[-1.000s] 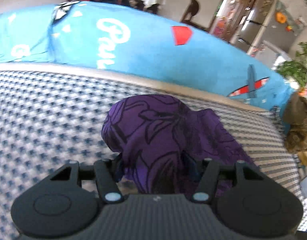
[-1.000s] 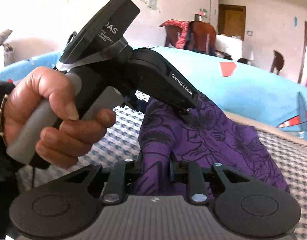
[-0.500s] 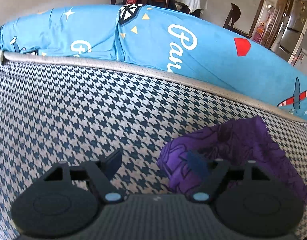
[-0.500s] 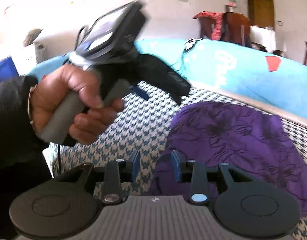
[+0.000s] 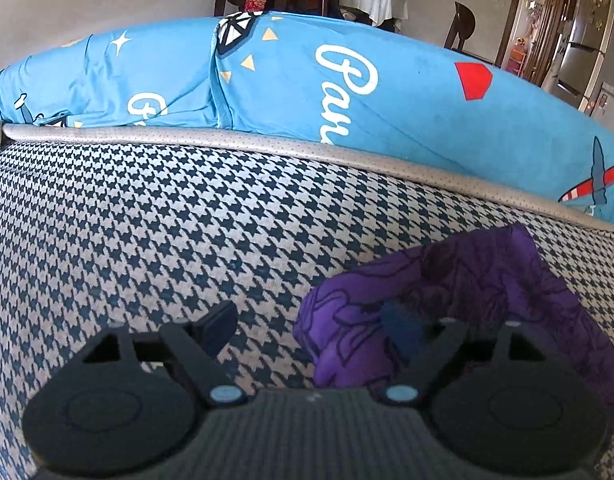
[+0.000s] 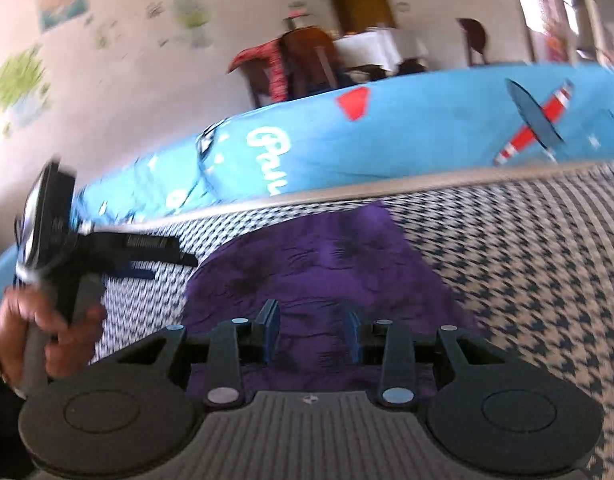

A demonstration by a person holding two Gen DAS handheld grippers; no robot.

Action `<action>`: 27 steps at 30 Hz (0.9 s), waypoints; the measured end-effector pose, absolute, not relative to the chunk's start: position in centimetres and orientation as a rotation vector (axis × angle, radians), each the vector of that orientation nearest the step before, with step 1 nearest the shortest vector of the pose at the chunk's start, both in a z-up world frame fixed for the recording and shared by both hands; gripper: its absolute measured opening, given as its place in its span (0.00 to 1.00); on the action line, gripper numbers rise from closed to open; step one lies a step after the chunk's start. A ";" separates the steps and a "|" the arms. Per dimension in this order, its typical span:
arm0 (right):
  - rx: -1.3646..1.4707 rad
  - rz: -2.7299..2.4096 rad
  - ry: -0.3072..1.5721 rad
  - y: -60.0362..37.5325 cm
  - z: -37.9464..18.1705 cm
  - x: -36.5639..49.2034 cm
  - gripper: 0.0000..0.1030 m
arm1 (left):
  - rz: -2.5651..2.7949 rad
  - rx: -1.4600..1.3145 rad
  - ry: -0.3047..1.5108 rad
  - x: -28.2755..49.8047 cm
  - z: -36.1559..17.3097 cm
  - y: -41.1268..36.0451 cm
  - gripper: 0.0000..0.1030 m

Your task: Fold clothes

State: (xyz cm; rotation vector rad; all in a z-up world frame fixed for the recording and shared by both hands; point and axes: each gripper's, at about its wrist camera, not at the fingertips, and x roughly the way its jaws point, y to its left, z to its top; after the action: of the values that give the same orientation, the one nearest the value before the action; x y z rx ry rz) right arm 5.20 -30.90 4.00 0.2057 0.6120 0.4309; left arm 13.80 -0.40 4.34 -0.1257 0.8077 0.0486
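Left gripper opening beside purple garment w/ cushion behind.

Houndstooth cushion with one purple garment on it

The houndstooth surface, a navy-and-cream weave, ends at the far side in a grey perforated trim band. A purple floral-print cloth lies directly on it, folded flat into a rough rectangle (its near left edge bunches up in the left wrist view), one corner reaching close to the trim. Beyond the trim sits a sky-blue printed cover with white lettering and red planes.
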 end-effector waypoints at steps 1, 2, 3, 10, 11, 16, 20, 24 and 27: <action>0.215 0.433 0.615 -31.1 3.9 5.2 0.34 | 0.054 -0.121 0.806 13.9 4.2 -0.6 0.80; 0.224 0.435 0.617 -31.4 3.9 5.2 0.34 | 0.060 -0.115 0.805 13.9 4.0 -0.8 0.82; 0.218 0.452 0.611 -31.2 3.9 5.0 0.34 | 0.065 -0.110 0.803 14.0 3.9 -0.9 0.83; 0.109 0.597 0.589 -28.4 3.6 3.9 0.34 | 0.087 -0.051 0.777 14.3 3.4 -1.6 0.88; 0.090 0.604 0.598 -27.9 3.4 3.9 0.34 | 0.088 -0.044 0.775 14.4 3.3 -1.7 0.89; 0.010 0.612 0.668 -26.3 1.8 3.6 0.34 | 0.091 -0.043 0.788 14.8 2.7 -1.6 0.94; -0.077 0.601 0.698 -25.4 0.4 3.1 0.34 | 0.101 -0.061 0.808 15.0 2.0 -1.3 1.00; -0.088 0.599 0.721 -25.3 -0.5 3.2 0.34 | 0.099 -0.080 0.824 15.3 1.3 -0.9 1.00; -0.099 0.596 0.723 -25.2 -1.0 3.1 0.34 | 0.108 -0.064 0.830 15.8 0.6 -1.0 1.00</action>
State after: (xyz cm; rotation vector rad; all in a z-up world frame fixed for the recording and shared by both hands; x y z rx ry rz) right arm 3.13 -25.25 -0.99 -0.0994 0.7231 0.5964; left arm 15.79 -1.05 0.57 -0.0638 0.8298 0.1084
